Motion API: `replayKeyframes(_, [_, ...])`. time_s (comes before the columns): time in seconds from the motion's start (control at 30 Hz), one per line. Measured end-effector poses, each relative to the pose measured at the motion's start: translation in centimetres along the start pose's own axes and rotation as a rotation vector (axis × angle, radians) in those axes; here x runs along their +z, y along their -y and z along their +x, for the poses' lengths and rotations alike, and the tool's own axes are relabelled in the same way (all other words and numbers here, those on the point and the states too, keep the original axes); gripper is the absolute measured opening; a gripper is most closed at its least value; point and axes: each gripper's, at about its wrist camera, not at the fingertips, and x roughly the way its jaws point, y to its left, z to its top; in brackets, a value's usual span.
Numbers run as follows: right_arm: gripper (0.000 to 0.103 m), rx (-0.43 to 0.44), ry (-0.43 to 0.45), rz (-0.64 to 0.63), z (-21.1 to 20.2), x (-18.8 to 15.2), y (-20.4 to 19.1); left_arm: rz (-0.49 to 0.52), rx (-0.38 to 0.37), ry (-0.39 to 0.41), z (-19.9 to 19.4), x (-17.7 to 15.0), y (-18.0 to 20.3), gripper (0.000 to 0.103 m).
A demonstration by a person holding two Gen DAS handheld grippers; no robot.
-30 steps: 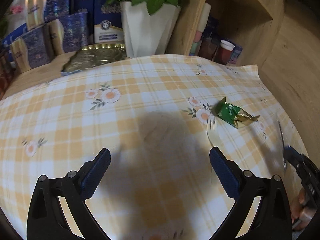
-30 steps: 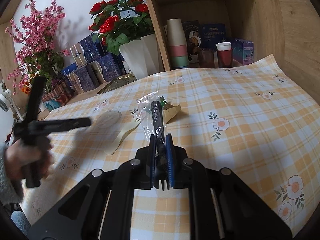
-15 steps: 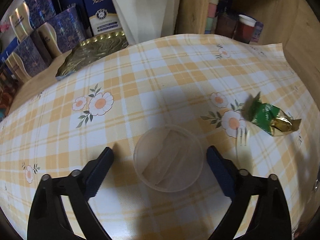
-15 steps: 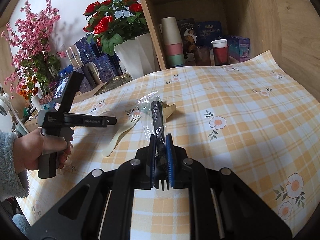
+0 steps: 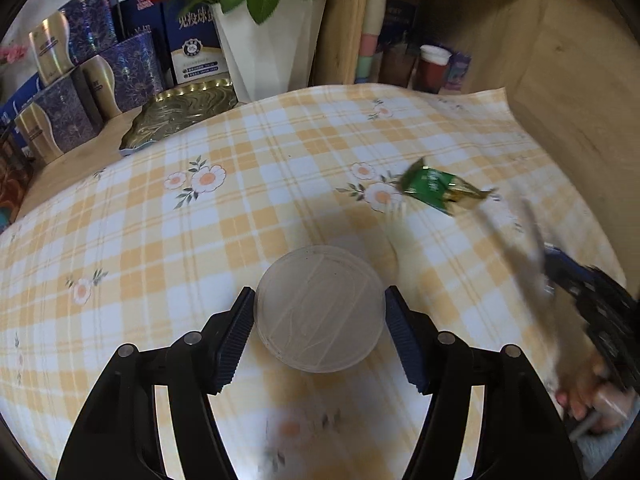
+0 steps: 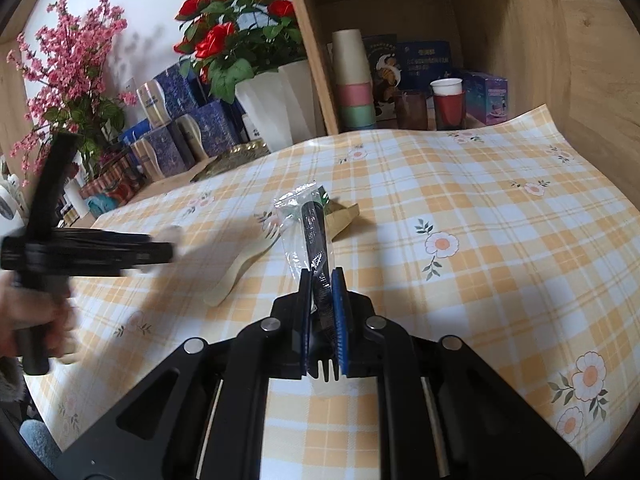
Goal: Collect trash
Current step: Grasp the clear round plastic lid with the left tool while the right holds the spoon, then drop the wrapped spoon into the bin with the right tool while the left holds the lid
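Step in hand: the left hand-held gripper [image 5: 320, 320] brackets a round, clear plastic lid [image 5: 319, 307] on the yellow-checked, daisy-print worktop [image 5: 240, 216]; judged a pick-up about to close.
Left hand-held gripper: open wide, a blue ribbed pad at each side of the lid's rim, very near or just touching; it is not yet squeezed.
Right hand-held gripper [image 6: 323, 304]: closed tight on a black plastic fork in a clear cellophane sleeve [image 6: 314, 236], tines pointing back toward the camera.
Where the trash lies: lid flat between the left pads; a pale beige plastic fork [image 6: 240, 264] just beyond it to the right; a crumpled green-and-gold foil wrapper [image 5: 438, 190] farther on, apart from both tools.
Next move calls for: pads closing evenly on the thin rim, probably lightly, since so shallow a disc could slip or flex.
Not visible: any bin or bag for the collected pieces.
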Motion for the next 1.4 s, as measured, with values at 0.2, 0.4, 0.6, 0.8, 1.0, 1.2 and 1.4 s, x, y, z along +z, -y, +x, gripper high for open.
replayKeyframes(0.2, [0.014, 0.004, -0.044, -0.077, -0.3, 0.2, -1.4, 0.007, -0.012, 0.091, -8.9, -5.3, 0.0, 0.064])
replayKeyframes(0.4, [0.014, 0.093, -0.020, -0.157, -5.9, -0.8, -4.5, -0.008, -0.013, 0.144, -16.0, -13.2, 0.8, 0.064])
replayKeyframes(0.6, [0.014, 0.201, -0.025, -0.185, -12.2, -4.5, -8.0, -0.120, -0.070, 0.184, -20.7, -20.4, 1.2, 0.064])
replayKeyframes(0.8, [0.014, 0.309, -0.140, -0.286, -16.0, -10.3, -12.0, -0.204, -0.121, 0.185, -22.7, -24.9, 1.6, 0.064])
replayKeyframes(1.0, [0.014, 0.400, -0.317, -0.444, -16.7, -15.6, -15.8, -0.213, -0.127, 0.178, -23.3, -26.9, 2.0, 0.064])
replayKeyframes(1.2, [0.014, 0.386, -0.494, -0.549, -14.1, -18.8, -18.0, -0.233, -0.128, 0.199, -24.5, -27.7, 1.8, 0.064])
replayKeyframes(1.4, [0.014, 0.339, -0.630, -0.544, -11.1, -20.9, -18.0, -0.231, -0.123, 0.203, -25.2, -28.2, 1.8, 0.064])
